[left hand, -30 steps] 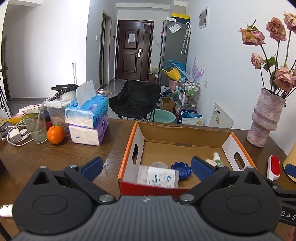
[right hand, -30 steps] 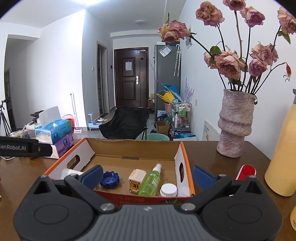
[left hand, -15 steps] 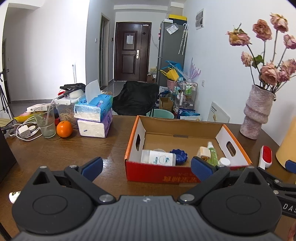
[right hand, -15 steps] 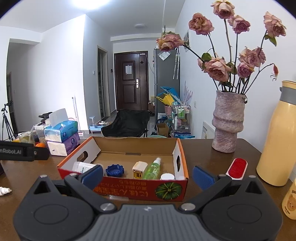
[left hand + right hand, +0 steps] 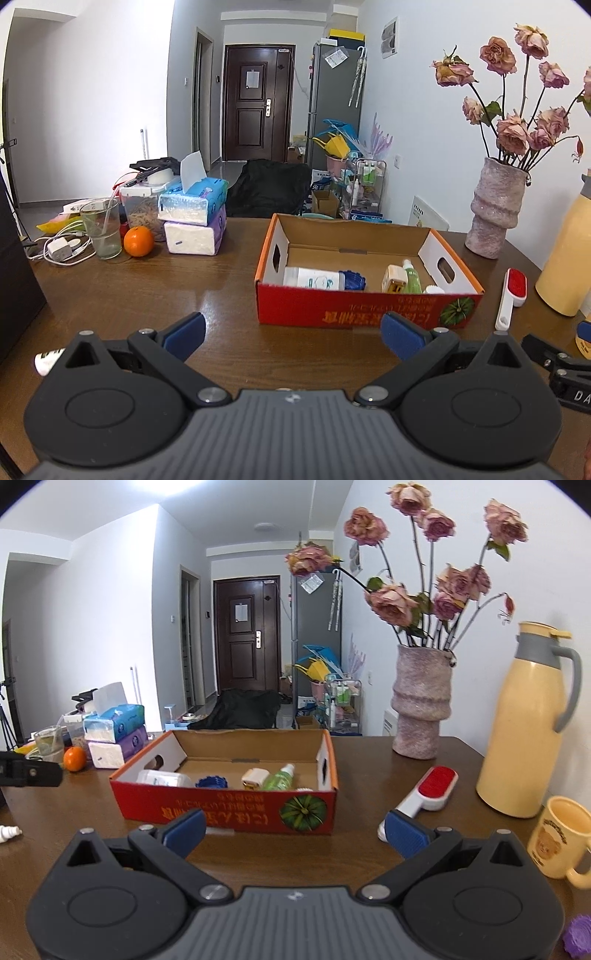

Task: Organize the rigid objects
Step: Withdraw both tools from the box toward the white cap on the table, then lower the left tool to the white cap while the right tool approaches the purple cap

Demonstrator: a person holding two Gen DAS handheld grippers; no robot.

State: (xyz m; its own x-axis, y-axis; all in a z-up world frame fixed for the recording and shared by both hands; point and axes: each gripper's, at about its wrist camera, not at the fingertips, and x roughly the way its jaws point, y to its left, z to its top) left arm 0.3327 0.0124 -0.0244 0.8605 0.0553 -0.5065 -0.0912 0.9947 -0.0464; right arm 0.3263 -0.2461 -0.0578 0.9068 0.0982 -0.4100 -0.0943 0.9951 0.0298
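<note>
A red and orange cardboard box (image 5: 365, 308) (image 5: 229, 810) sits on the brown table. Inside lie a white jar (image 5: 312, 277), a blue lid (image 5: 352, 281), a small cream box (image 5: 394, 277), a green bottle (image 5: 413, 278) and a white cap (image 5: 434, 290). A red and white lint brush (image 5: 428, 788) (image 5: 511, 295) lies right of the box. A small white bottle (image 5: 9, 832) (image 5: 48, 360) lies at the table's left. My left gripper (image 5: 291, 334) is open and empty, short of the box. My right gripper (image 5: 293, 829) is open and empty too.
A pink vase of dried roses (image 5: 421, 705), a cream thermos (image 5: 524, 734) and a yellow mug (image 5: 557, 843) stand at the right. A purple object (image 5: 578, 936) shows at the lower right. Tissue packs (image 5: 194, 221), an orange (image 5: 138, 241), a glass (image 5: 101, 230) and a charger (image 5: 59, 249) crowd the left.
Both grippers have pulled back from the box, which now looks smaller and farther off. The thermos, mug and small white bottle have come into view. Both stay open.
</note>
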